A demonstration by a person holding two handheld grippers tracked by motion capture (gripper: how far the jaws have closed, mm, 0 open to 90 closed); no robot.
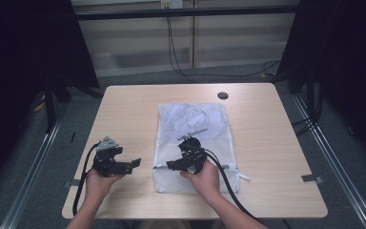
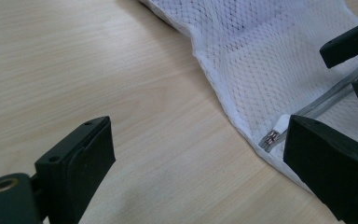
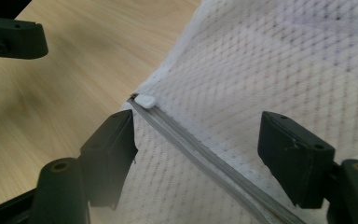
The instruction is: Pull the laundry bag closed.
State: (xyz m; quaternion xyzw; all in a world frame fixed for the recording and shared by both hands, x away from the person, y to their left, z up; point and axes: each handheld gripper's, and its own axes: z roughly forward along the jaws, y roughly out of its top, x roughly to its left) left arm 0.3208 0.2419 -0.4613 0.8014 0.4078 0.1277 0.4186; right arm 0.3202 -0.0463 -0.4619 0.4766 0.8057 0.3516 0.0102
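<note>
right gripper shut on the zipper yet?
No. In the right gripper view the right gripper is open, its jaws standing apart on either side of the grey zipper of the white mesh bag.

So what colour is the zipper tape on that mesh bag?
Grey, on the white mesh bag; the zipper shows best in the right gripper view.

My light wood counter [image 1: 124, 114] sits on grey carpet floor [image 1: 138, 77]; black curtains [image 1: 28, 43] both sides, black cables [image 1: 174, 52] down the pale back wall [image 1: 133, 33].
</note>
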